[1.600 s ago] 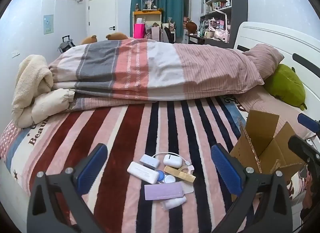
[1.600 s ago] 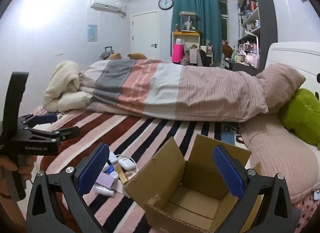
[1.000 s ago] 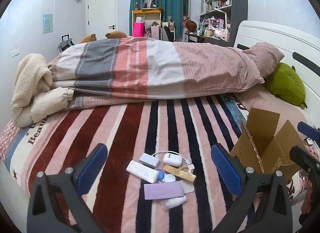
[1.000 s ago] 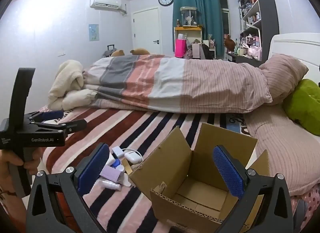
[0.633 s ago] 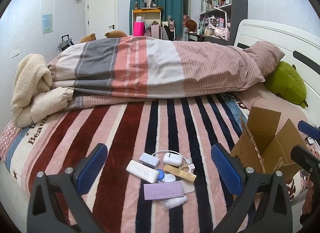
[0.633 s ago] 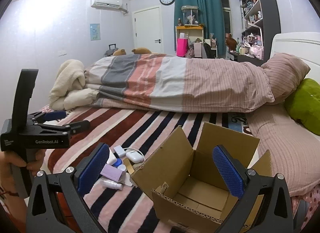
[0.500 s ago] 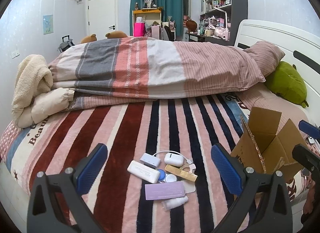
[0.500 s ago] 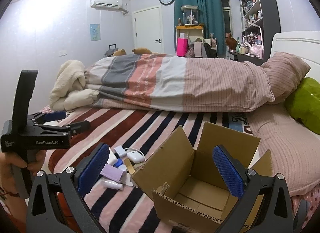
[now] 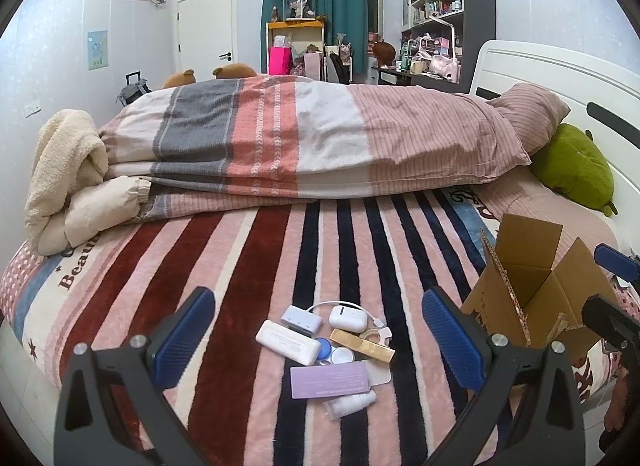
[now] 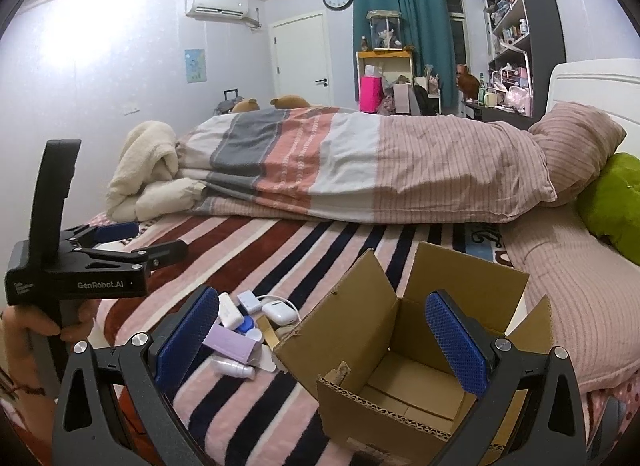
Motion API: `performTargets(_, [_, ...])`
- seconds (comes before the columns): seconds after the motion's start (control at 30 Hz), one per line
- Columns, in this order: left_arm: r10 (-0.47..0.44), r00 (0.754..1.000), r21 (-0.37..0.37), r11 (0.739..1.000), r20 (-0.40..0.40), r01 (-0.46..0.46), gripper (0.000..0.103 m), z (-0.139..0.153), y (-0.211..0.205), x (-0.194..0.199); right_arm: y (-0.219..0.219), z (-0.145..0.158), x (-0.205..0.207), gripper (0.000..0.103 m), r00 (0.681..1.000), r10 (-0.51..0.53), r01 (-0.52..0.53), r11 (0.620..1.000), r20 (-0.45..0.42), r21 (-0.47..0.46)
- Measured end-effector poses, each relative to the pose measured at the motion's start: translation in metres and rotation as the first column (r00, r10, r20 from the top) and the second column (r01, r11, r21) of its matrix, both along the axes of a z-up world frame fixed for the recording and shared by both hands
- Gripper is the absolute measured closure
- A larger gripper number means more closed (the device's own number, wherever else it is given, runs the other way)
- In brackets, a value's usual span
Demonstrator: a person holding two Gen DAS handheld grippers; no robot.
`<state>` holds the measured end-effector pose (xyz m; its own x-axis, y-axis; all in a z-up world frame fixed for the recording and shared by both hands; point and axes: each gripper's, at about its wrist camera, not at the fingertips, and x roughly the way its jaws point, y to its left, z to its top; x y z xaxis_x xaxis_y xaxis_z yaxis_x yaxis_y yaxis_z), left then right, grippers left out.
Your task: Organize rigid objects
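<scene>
While both the left gripper [image 9: 318, 336] and right gripper [image 10: 332, 340] are held spread and empty, small items [image 9: 326, 340] are seen at nine o'clock of an open cardboard box [image 10: 412, 350].

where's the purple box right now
In the left wrist view the purple box lies on the striped blanket, low centre, between the gold bar and the small white bottle.
</scene>
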<state>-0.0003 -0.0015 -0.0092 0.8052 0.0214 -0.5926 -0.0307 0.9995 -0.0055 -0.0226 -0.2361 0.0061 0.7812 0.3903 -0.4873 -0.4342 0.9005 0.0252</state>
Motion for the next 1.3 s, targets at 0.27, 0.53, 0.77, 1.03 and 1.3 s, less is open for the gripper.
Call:
performTargets(0.27, [0.011, 1.0, 0.007, 1.0, -0.002, -0.011, 0.0, 0.001, 0.0, -0.002, 0.0, -0.001, -0.002, 0.0, 1.0, 0.007, -0.007, 1.0, -0.006, 0.014])
performTargets(0.53, [0.018, 1.0, 0.008, 1.0, -0.002, -0.018, 0.0, 0.0, 0.003, -0.002, 0.001, -0.003, -0.002, 0.0, 1.0, 0.016, -0.016, 1.0, -0.01, 0.019])
performTargets(0.77, [0.024, 1.0, 0.007, 1.0, -0.004, -0.024, 0.0, -0.001, 0.006, -0.002, 0.003, -0.004, -0.003, 0.0, 1.0, 0.019, -0.019, 1.0, -0.012, 0.021])
performTargets(1.03, [0.017, 1.0, -0.009, 1.0, -0.002, -0.017, 0.0, -0.002, 0.01, -0.002, 0.01, -0.003, -0.008, 0.0, 0.999, 0.039, -0.039, 0.999, 0.016, 0.027])
performTargets(1.3, [0.022, 0.999, -0.047, 0.999, -0.038, -0.024, 0.0, -0.028, 0.053, 0.003, 0.078, -0.024, -0.019, 0.023, 0.976, 0.217, -0.216, 0.976, 0.031, -0.038])
